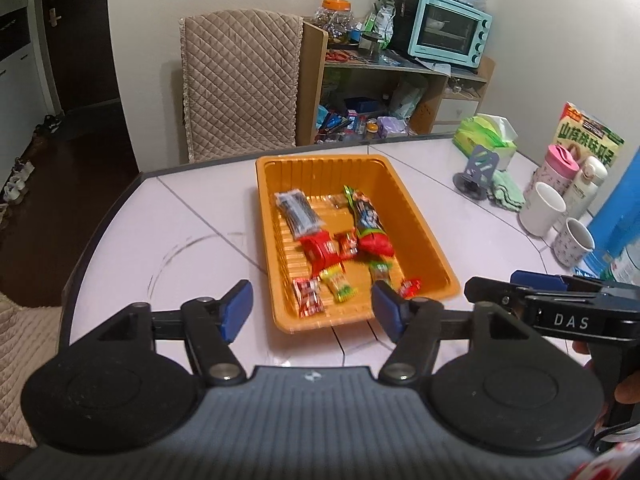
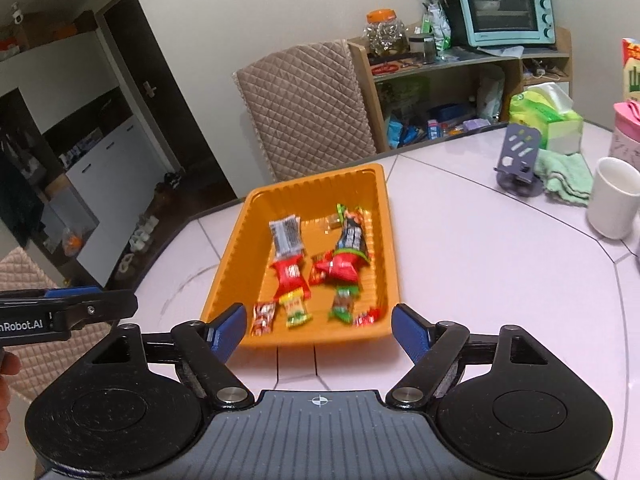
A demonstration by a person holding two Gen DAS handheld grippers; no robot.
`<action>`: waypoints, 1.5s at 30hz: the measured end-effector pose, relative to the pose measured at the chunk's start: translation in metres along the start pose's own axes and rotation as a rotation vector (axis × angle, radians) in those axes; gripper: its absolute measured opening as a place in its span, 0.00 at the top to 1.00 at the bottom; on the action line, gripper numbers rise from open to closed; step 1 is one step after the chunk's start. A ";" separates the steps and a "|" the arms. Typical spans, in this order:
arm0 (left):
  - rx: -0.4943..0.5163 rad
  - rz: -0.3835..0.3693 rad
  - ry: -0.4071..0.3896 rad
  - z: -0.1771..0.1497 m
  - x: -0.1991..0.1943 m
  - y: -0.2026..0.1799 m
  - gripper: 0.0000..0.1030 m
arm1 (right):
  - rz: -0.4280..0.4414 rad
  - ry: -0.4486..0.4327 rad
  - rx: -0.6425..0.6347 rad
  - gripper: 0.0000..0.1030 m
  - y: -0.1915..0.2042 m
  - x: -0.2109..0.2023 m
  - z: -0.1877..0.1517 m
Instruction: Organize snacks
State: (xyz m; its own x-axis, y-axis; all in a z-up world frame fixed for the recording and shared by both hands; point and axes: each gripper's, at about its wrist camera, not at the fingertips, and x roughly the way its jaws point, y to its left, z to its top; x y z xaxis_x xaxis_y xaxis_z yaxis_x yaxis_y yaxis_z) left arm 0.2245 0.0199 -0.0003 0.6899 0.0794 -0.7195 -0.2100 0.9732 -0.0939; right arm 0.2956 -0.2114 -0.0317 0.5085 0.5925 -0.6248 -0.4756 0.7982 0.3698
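Spread wide and holding nothing, the left gripper (image 1: 312, 308) hangs above the near end of an orange tray (image 1: 416, 200) in the left wrist view, its blue pads apart over the tray's near rim. The tray sits on a pale tiled table (image 1: 192, 236) and holds all the snacks in sight: a dark striped packet (image 1: 298, 212) toward the far left, a red packet (image 1: 320, 250) just below it, a long colourful packet (image 1: 370, 216) along the right side ending in a crumpled red wrapper (image 1: 376, 246), and small candies (image 1: 308, 298) near the front rim. To the right, the other gripper's fingers reach in from the edge, their spacing unclear from this angle. A white mug (image 1: 544, 208), a pink-lidded bottle (image 1: 558, 170) and a green tissue pack (image 1: 486, 138) stand well to the tray's right.

From the right wrist view, the right gripper (image 2: 318, 330) is likewise wide open and empty, poised just short of the tray (image 2: 236, 236), whose near rim lies between its blue pads. The same packets lie inside, slightly blurred. A quilted chair (image 2: 304, 120) stands beyond the table, with a turquoise oven (image 2: 504, 8) on a wooden shelf behind.
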 end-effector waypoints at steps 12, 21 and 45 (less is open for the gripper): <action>-0.014 0.007 0.036 -0.058 -0.061 -0.015 0.31 | -0.028 0.047 -0.054 0.23 0.030 -0.061 -0.055; -0.009 0.008 0.069 -0.102 -0.102 -0.005 0.31 | -0.071 0.074 -0.055 0.23 0.059 -0.095 -0.101; 0.052 -0.051 0.136 -0.184 -0.172 0.018 0.30 | -0.117 0.102 -0.028 0.23 0.126 -0.156 -0.187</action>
State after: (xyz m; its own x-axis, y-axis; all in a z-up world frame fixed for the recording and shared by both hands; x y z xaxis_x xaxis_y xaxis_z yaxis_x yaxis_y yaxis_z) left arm -0.0258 -0.0159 -0.0051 0.5978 0.0034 -0.8017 -0.1389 0.9853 -0.0994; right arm 0.0222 -0.2237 -0.0159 0.4864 0.4806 -0.7297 -0.4379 0.8568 0.2724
